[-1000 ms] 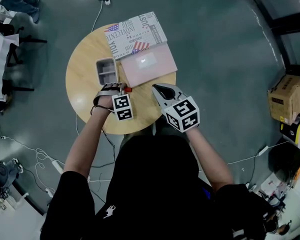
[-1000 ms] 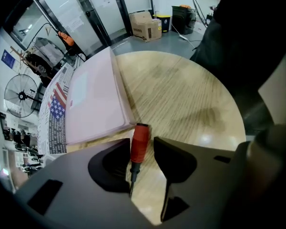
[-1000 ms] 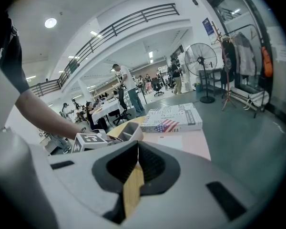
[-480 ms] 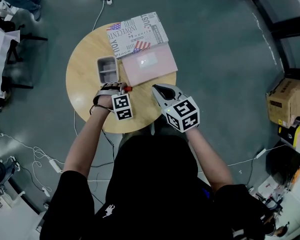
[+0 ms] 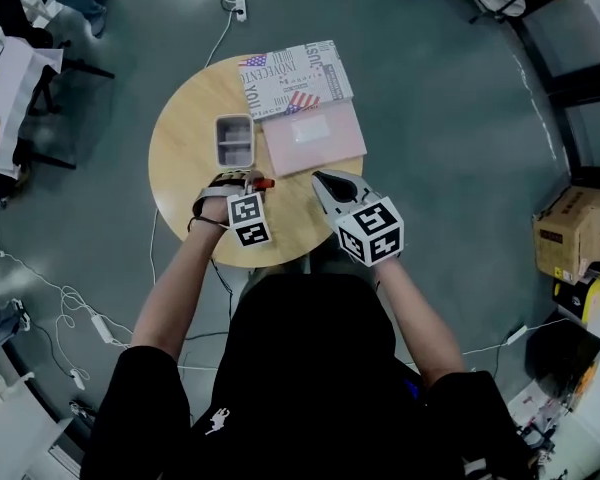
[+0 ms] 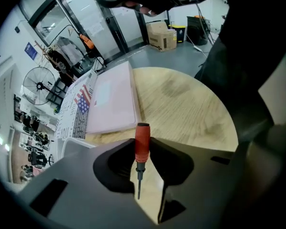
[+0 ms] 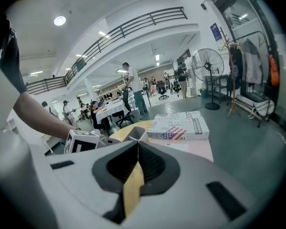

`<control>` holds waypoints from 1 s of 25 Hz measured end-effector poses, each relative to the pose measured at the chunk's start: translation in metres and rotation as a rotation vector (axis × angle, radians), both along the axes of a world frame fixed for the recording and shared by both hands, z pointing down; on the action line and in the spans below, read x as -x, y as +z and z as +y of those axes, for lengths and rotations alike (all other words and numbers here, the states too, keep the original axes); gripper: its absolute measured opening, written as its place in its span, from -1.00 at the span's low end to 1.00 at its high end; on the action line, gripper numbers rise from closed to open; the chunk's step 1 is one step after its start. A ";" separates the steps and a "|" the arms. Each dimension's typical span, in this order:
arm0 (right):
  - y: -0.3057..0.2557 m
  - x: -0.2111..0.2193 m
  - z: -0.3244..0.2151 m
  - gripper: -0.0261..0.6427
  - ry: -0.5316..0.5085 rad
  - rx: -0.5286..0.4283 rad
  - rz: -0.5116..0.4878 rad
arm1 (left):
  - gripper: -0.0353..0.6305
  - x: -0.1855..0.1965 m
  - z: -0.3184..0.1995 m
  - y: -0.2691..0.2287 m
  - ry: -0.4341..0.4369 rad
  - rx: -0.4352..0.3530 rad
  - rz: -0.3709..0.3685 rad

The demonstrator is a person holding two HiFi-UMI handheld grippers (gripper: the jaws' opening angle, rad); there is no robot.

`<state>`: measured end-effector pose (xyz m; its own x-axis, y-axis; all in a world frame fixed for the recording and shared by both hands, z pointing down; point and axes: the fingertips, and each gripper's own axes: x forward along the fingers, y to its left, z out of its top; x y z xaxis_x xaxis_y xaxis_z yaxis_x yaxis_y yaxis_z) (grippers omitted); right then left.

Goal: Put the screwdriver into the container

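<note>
Left hand-held gripper (image 5: 246,180) is over the bench (image 5: 180,173), pointing steeply down. Its jaws have just been closing, and they're clamped narrow on the screwdriver (image 6: 142,144). The red handle sits between the pads, with the thin shaft pointing back toward the camera. From the head view the handle pokes out to the right of the jaws.

The container (image 5: 220,140) lies just far of that hand-held gripper, open top up. Its long sides run near to far, and its near edge is close to the jaws. Its right edge lies just beside the left edge of the pink box (image 5: 312,136), so it's tight on that side. To the left of the container the bench is bare wood out to the round rim, which leaves plenty of room there.

The pink box runs out to the right rim. Beyond it is the printed box (image 5: 295,76), whose far corner hangs over the far edge.

Right hand-held gripper (image 5: 320,178) hovers over the near right part of the bench, close to the near edge of the pink box. Its jaw tips are together with nothing between them. A strip of bare bench separates the two hand-held grippers.
</note>
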<state>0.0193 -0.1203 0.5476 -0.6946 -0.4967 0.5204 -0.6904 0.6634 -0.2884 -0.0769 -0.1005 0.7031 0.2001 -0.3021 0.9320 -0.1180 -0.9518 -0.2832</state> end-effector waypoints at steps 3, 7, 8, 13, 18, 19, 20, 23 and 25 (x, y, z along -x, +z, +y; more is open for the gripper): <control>-0.006 0.002 -0.001 -0.91 -0.006 -0.019 0.001 | -0.59 0.001 0.000 -0.013 -0.047 -0.021 0.040; -0.015 0.005 -0.003 -0.91 -0.011 -0.043 0.000 | -0.59 0.001 0.000 -0.032 -0.121 -0.040 0.115; -0.018 0.005 -0.004 -0.91 -0.012 -0.049 0.000 | -0.59 0.001 0.000 -0.038 -0.138 -0.047 0.137; -0.025 0.008 -0.005 -0.91 -0.023 -0.070 -0.002 | -0.59 0.004 -0.006 -0.070 -0.231 -0.110 0.241; -0.030 0.015 -0.009 -0.91 -0.042 -0.085 -0.005 | -0.59 0.014 -0.016 -0.101 -0.312 -0.188 0.314; -0.032 0.017 -0.010 -0.91 -0.046 -0.089 -0.008 | -0.59 0.015 -0.018 -0.107 -0.332 -0.201 0.333; -0.033 0.019 -0.012 -0.91 -0.050 -0.093 -0.011 | -0.59 0.017 -0.020 -0.112 -0.351 -0.211 0.353; -0.038 0.026 -0.014 -0.91 -0.064 -0.105 -0.017 | -0.59 0.021 -0.025 -0.126 -0.413 -0.225 0.417; -0.039 0.030 -0.016 -0.91 -0.074 -0.109 -0.020 | -0.59 0.025 -0.027 -0.134 -0.451 -0.241 0.460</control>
<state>-0.0111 -0.1365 0.5084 -0.7413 -0.4965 0.4516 -0.6331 0.7406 -0.2250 -0.1021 -0.1278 0.5686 0.3649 -0.6373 0.6787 -0.6470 -0.6978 -0.3073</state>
